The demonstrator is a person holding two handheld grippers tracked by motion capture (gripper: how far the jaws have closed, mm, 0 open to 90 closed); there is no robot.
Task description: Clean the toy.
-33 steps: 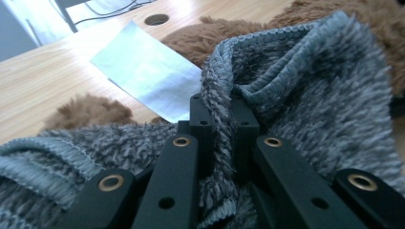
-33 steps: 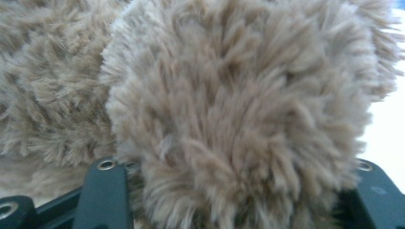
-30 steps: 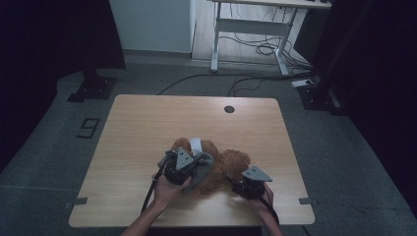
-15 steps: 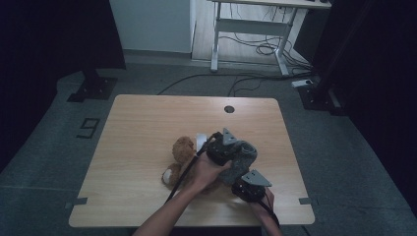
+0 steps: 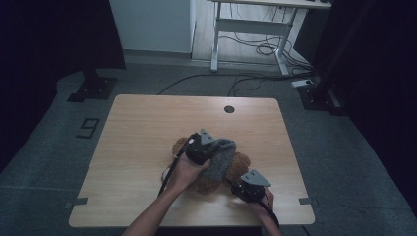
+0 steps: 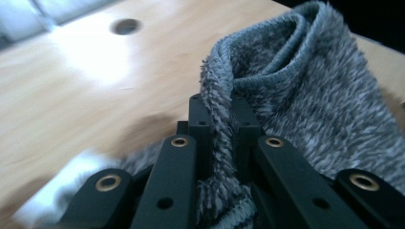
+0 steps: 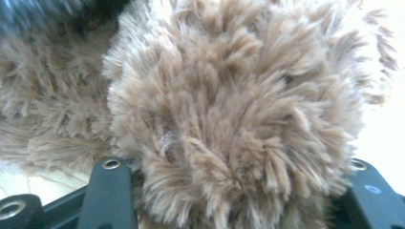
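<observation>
Dark room, grey floor, white desk frame with loose cables at top centre of the high view; wooden table (image 5: 147, 128) fills the middle, cable hole (image 5: 229, 109) near its far edge. Brown plush toy (image 5: 206, 183) lies lower centre of the table, partly under a fuzzy grey knit garment (image 5: 221, 156) draped across it. Left gripper (image 5: 199, 147) sits just left of centre, jaws pinched together on the garment's ribbed edge (image 6: 224, 157) — fabric squeezed flat between the fingers (image 6: 198, 119). Right gripper (image 5: 248, 184) is lower right, jaws part-closed around a lobe of the toy's fur (image 7: 229, 119); pile bulges between them, looks like a clamp holding the toy down. Read: dressing the toy, garment being pulled over it. To do it well: keep the right grip firm and low so the toy doesn't drag; pull the hem with the left along the toy's body, not upward, or the toy lifts. Pinch is on the hem only, one layer — risk of slipping off the rib. Opening must stay spread over the plush, not bunched.
</observation>
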